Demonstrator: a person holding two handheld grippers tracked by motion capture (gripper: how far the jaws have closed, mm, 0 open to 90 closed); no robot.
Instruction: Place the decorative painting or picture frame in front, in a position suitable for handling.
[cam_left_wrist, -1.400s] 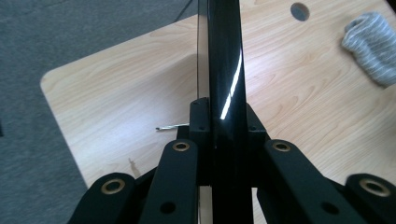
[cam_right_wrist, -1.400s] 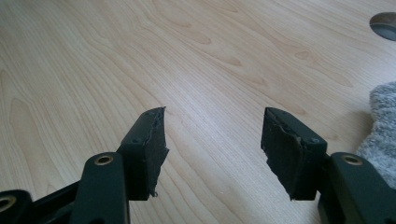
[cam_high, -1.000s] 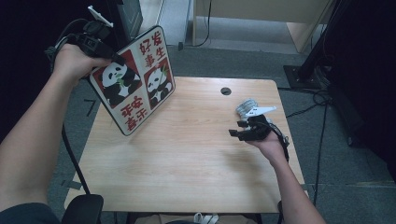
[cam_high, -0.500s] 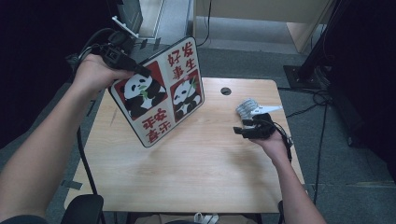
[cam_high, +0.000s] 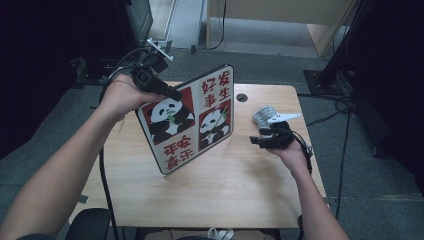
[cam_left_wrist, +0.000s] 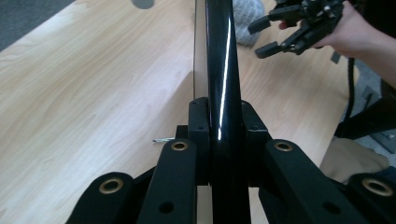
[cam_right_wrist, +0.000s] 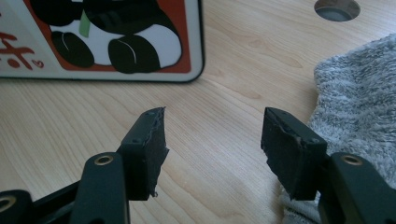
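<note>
One flat board with a black rim and panda pictures is held up above the light wooden tabletop, tilted, with its low corner near the middle of the tabletop; whether that corner touches the wood cannot be told. The left tool is clamped on the top edge of the board, and in the left gripper view its two black jaws press on both sides of the shiny black rim. The board face is split into four parts. Two parts are red with a black and white panda in each, so there are two pandas, and each one has something green at its mouth. The other two parts are white with big red Chinese writing. The upper part reads 好事发生, four signs in all. The lower part also has four red signs, but they are upside down from the high view and hard to read. In the right gripper view one panda's legs and a green bit show at the board's corner. The right tool is low over the right side of the tabletop, its jaws apart with nothing between them. One fluffy grey cloth lies just beside it. One small round hole sits near the far edge of the tabletop.
</note>
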